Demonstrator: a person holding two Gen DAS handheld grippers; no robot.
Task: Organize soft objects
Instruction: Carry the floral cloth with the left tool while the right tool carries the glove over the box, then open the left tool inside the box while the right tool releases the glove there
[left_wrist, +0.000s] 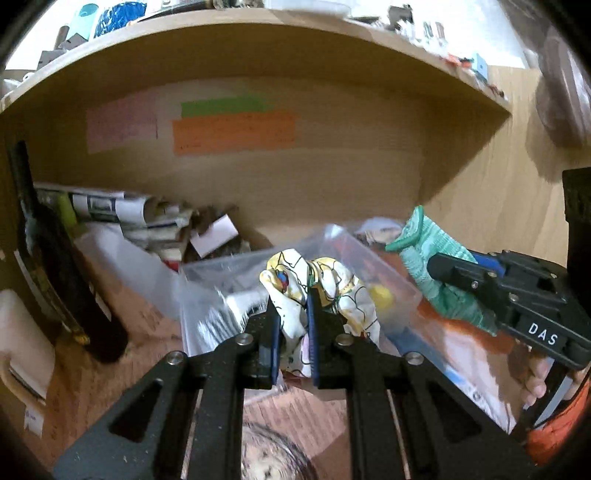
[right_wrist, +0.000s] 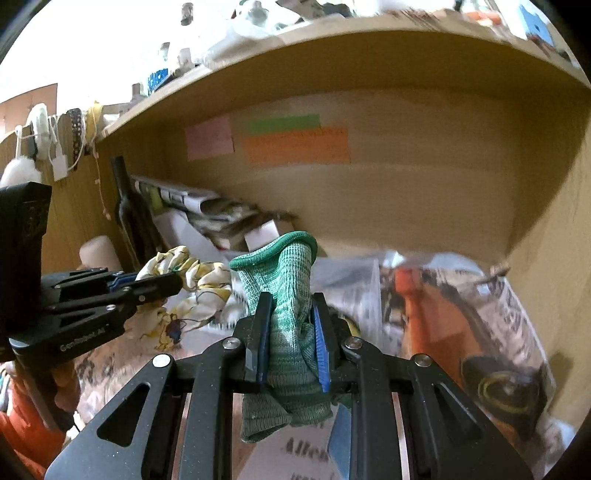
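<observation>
Left wrist view shows your left gripper (left_wrist: 291, 321) clamped on the patterned cloth (left_wrist: 325, 284) and your right gripper (right_wrist: 291, 332) clamped on the green glove (right_wrist: 284, 280), both carried at frame centre, so next you must choose a spot to release them.

Two hand-held grippers (left_wrist: 291, 332) (right_wrist: 291, 332); one green glove (right_wrist: 286, 314); one patterned cloth (left_wrist: 321, 291); three paper notes (left_wrist: 232, 131).

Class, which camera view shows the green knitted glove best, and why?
The right wrist view: the green knitted glove fills the centre, cuff up, clamped in the right claw. The left wrist view shows only part of it at the side, partly hidden by that claw.
</observation>
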